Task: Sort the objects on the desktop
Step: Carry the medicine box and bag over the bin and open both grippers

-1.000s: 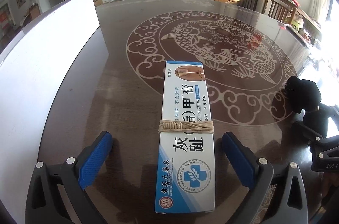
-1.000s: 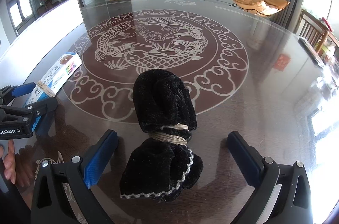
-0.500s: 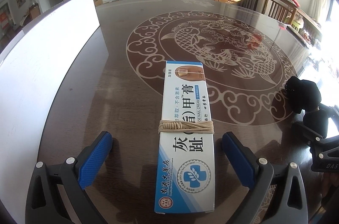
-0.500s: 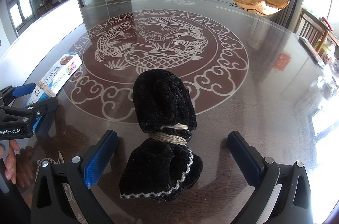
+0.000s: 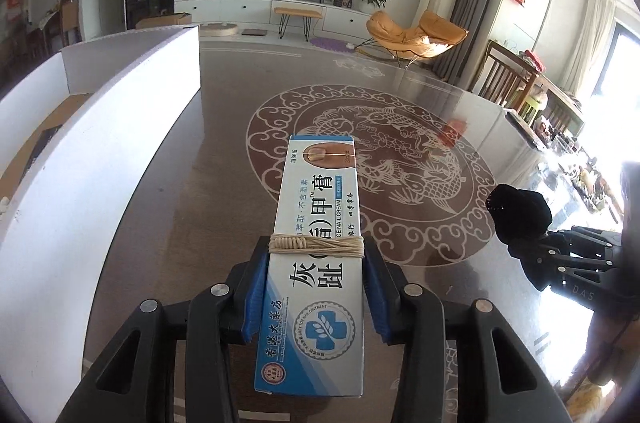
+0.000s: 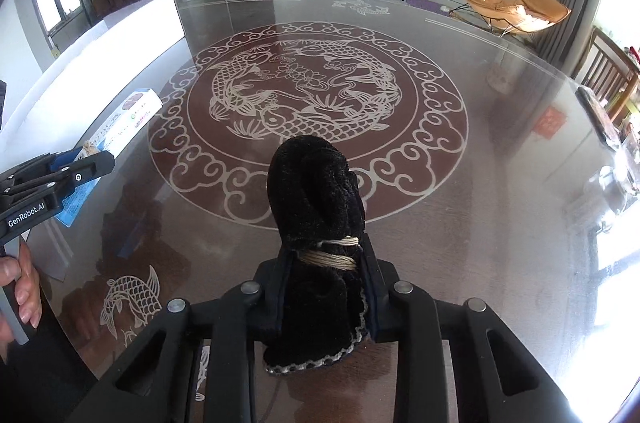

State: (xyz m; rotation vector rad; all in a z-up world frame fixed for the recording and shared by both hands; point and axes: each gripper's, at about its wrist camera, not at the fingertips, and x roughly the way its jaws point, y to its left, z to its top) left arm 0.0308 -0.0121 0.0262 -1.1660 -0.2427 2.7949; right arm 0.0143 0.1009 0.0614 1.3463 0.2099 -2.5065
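A long white-and-blue nail cream box point(image 5: 320, 183), tied with twine, sits between the blue pads of my left gripper point(image 5: 315, 255). Its jaws are closing and the pads press on the box's sides, which hangs above the table. In the right wrist view the same box point(image 6: 124, 127) and left gripper point(image 6: 80, 159) show at the left. A black fuzzy cloth bundle point(image 6: 316, 191), bound with twine, is clamped in my right gripper point(image 6: 326, 257), which is shut on it just off the tabletop. The left wrist view shows that bundle point(image 5: 520, 211) at the right.
A tall white open bin point(image 5: 100, 163) stands along the table's left side, with dark items inside. The round glossy brown table point(image 6: 460, 203) carries a fish medallion. Wooden chairs point(image 5: 508, 79) stand past its right edge. A person's hand point(image 6: 24, 283) holds the left gripper's handle.
Both grippers closed from wide open onto their objects. The box and the black bundle have both come up off the table, and both views now sit higher.
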